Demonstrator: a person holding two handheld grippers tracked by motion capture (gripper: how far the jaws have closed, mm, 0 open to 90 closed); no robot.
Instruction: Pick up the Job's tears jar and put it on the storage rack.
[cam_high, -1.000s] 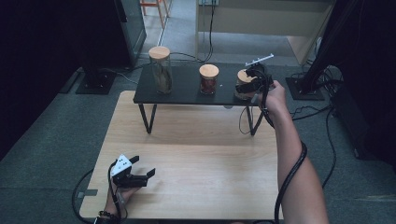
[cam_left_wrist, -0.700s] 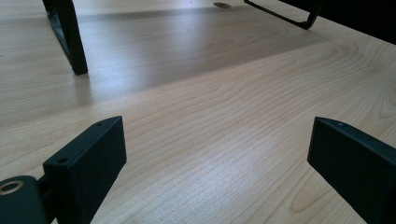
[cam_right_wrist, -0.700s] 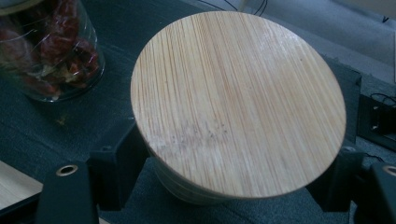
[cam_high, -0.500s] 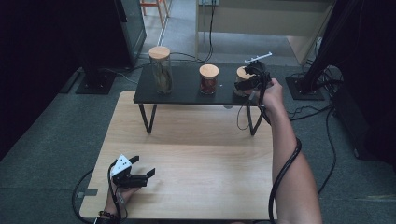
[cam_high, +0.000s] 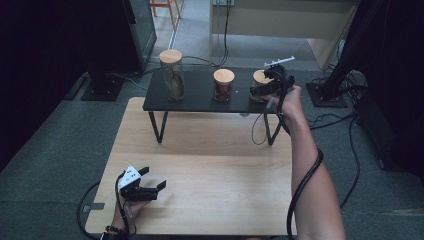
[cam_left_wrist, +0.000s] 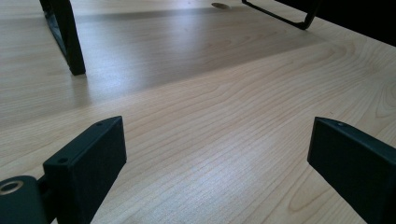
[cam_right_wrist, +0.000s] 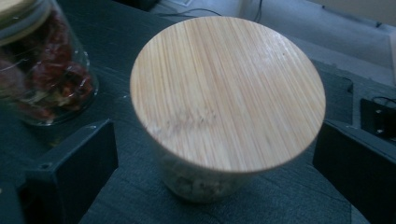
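Observation:
Three bamboo-lidded glass jars stand on a black shelf (cam_high: 200, 100): a tall jar (cam_high: 171, 75), a middle jar (cam_high: 223, 85) with red contents (cam_right_wrist: 42, 79), and a short jar (cam_high: 259, 79) at the right end. My right gripper (cam_high: 257, 91) is at the short jar (cam_right_wrist: 229, 93). Its jaws have just been opening and now stand wide on either side of the jar (cam_right_wrist: 217, 140), with gaps between pads and glass. My left gripper (cam_high: 154, 178) rests low on the wooden table near its front left corner, open with only bare wood between its jaws (cam_left_wrist: 217, 154).
The shelf stands on thin black wire legs (cam_left_wrist: 65, 37) at the far end of the light wooden table (cam_high: 215, 165). A cable (cam_high: 300, 190) trails along the right forearm. Grey carpet, stands and cables surround the table.
In the high view the right hand stays at the short jar, barely shifted. The left gripper has not moved.

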